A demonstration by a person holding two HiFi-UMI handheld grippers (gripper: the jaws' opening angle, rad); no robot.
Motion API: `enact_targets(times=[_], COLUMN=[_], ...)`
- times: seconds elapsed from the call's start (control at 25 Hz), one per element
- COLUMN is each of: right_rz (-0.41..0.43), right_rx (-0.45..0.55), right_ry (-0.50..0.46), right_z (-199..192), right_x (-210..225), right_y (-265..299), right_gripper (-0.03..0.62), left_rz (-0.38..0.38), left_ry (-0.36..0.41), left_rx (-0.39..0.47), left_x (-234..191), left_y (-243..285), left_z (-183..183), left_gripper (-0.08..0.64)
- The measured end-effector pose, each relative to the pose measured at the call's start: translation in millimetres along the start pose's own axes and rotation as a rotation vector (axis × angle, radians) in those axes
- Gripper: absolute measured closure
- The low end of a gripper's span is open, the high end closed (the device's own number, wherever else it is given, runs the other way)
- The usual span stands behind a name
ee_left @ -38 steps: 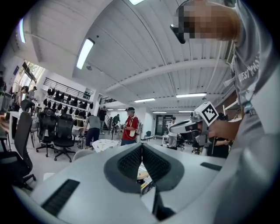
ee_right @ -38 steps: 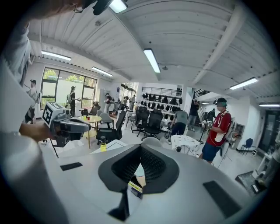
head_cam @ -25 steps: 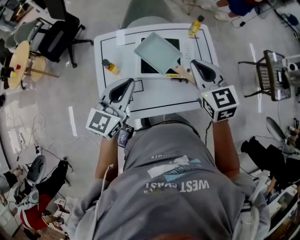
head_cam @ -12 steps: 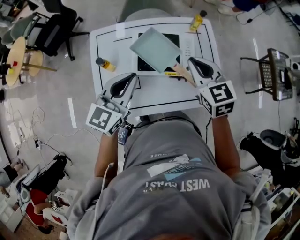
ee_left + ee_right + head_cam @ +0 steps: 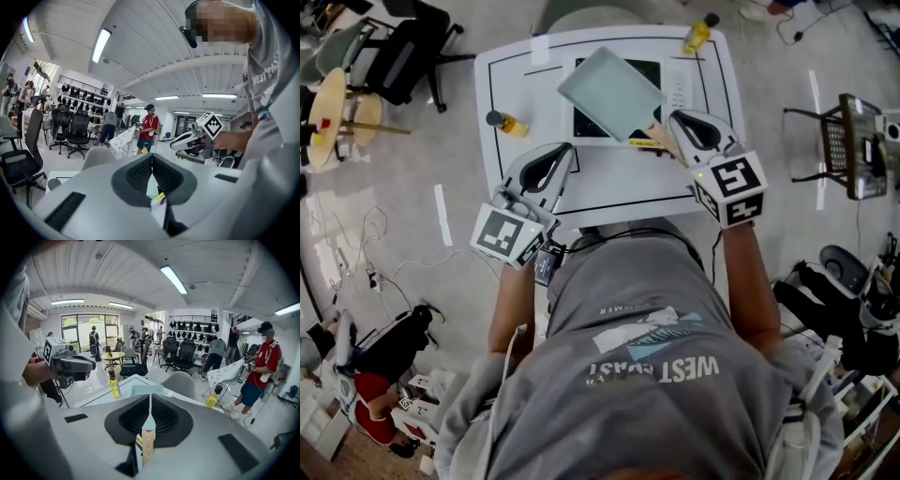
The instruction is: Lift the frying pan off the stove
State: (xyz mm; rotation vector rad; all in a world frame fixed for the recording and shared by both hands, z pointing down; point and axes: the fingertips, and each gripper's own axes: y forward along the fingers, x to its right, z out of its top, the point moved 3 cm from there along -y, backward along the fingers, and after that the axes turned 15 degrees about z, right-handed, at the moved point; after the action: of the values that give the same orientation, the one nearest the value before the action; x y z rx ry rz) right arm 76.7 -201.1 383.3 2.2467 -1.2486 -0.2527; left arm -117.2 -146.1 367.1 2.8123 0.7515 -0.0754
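Looking down on a white black-lined surface (image 5: pixel 609 192) in an open office with black rolling chairs (image 5: pixel 403 56). Two yellow dark-capped bottles: one (image 5: pixel 508 124) left, one (image 5: pixel 697 36) far. One pale green square frying pan (image 5: pixel 611 94) is over the black stove (image 5: pixel 589 126). The right tongs (image 5: pixel 672 127) are clamped on its wooden handle (image 5: pixel 654 141). The left tongs (image 5: pixel 567 150) are pressed together, empty.

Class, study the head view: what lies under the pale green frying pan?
The black stove shows past the frying pan's near edge and far corner, on the white table. The pan covers the stove's middle, so that part cannot be seen.
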Motion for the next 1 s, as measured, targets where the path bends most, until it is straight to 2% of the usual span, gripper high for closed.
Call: enact_targets(times=[0.56, 1.0], right_rz=[0.035, 0.054], right_rx=[-0.036, -0.06], right_ry=[0.032, 0.062], right_z=[-5, -23], right_x=[7, 8], right_y=[29, 34], right_gripper=[0.563, 0.554], left_rz=[-0.026, -0.054], left_ry=[0.003, 0.0], left_rx=[-0.046, -0.083], left_x=[-11, 1], left_y=[15, 23], left_z=[-9, -23], left_gripper=[0.561, 0.561])
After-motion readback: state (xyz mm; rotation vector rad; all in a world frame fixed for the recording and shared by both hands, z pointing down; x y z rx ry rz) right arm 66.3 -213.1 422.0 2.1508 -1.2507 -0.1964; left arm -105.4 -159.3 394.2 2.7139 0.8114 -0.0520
